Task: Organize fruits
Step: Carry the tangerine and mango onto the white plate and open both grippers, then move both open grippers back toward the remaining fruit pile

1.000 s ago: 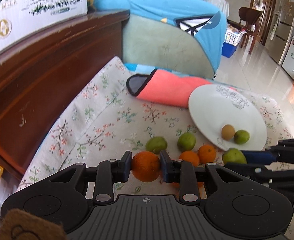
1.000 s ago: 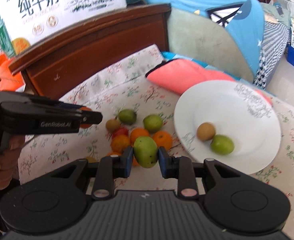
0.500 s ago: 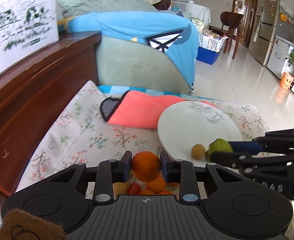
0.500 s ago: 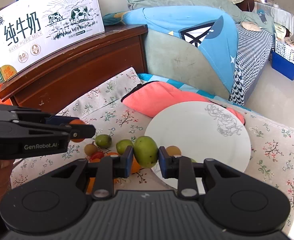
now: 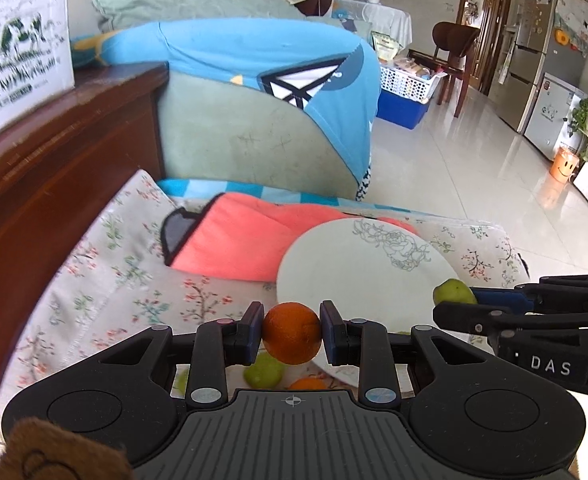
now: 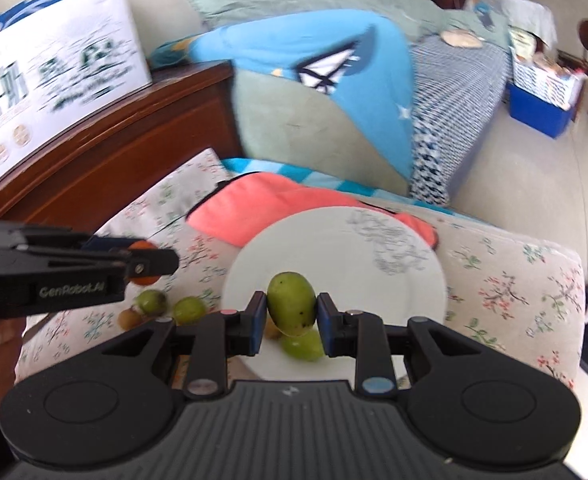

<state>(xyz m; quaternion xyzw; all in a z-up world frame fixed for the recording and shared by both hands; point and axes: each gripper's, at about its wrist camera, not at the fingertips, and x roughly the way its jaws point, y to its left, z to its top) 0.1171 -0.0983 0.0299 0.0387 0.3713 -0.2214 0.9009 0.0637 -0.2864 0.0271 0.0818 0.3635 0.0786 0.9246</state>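
Now both fruits ride toward the plate.
Left gripper [image 5: 292, 338] clamps the orange [image 5: 292, 338]; right gripper [image 6: 290, 316] clamps the green fruit [image 6: 291, 304]. With the plate [image 6: 393, 280] just ahead, lower close before letting go, clear of the fruit already there.

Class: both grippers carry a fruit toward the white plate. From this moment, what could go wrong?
1. The round orange, held only at its sides by the left gripper, may slip.
2. Released, the green fruit in the right gripper could roll off the shallow plate.
3. The grippers may collide.
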